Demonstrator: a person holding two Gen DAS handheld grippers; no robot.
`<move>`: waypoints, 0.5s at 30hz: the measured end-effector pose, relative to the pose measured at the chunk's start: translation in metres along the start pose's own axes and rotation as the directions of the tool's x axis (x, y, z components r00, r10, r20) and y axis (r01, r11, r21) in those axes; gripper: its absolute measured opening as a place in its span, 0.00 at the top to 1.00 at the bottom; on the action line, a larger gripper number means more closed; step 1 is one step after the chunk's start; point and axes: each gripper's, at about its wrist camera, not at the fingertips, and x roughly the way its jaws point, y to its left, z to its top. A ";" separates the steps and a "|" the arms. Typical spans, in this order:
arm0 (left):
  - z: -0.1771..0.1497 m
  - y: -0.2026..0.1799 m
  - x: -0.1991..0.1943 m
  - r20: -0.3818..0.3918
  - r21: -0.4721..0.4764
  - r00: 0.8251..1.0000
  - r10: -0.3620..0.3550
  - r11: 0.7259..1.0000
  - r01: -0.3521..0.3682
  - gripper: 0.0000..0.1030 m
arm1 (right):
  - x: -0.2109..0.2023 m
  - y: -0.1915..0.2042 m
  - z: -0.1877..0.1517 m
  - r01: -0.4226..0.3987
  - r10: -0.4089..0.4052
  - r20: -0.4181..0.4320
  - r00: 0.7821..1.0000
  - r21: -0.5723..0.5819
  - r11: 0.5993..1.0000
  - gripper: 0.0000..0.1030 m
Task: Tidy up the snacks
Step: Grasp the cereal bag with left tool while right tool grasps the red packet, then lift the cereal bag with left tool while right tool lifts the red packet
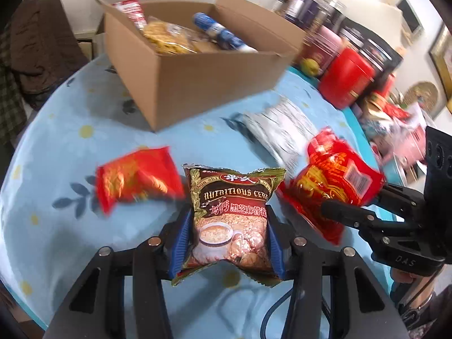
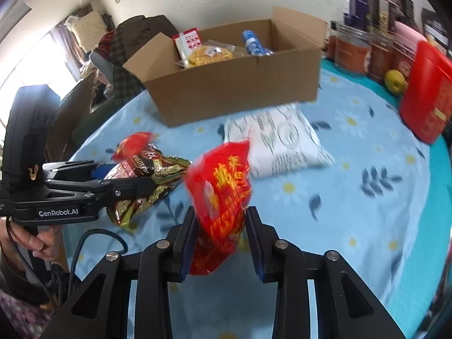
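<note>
My left tool (image 1: 228, 243) is clamped on the brown cereal packet (image 1: 233, 214), and my right tool (image 2: 221, 240) pinches a red snack packet (image 2: 223, 189), both just above the near worktop (image 2: 367, 226). Farther off, another red packet (image 1: 135, 180) and a white packet (image 2: 282, 141) lie before the open cardboard box (image 1: 197, 76) of snacks.

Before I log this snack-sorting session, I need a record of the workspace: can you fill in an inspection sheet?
Surface: round table under a blue floral cloth.
Job's things: open cardboard box already holding snacks; white packet and a red packet lying on the cloth.
Clutter: red tin, jars and a yellow fruit along the far edge.
Grippers: left gripper shut on the cereal packet; right gripper shut on a red noodle packet.
Cables: dark cable near the left hand.
Surroundings: clothes-draped chair, framed pictures on the wall.
</note>
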 end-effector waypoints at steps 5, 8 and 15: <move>-0.013 -0.022 -0.002 -0.037 0.045 0.999 -0.023 0.999 0.024 0.53 | -0.014 -0.010 -0.021 -0.009 0.010 -0.016 1.000 0.046 0.999 0.67; -0.021 -0.034 -0.003 -0.059 0.061 0.997 -0.040 0.997 0.044 0.53 | -0.020 -0.017 -0.031 -0.016 0.018 -0.025 1.000 0.068 0.998 0.67; -0.035 -0.058 0.000 -0.076 0.104 0.996 -0.037 0.994 0.044 0.53 | -0.033 -0.030 -0.051 0.009 -0.004 -0.061 0.998 0.094 0.995 0.67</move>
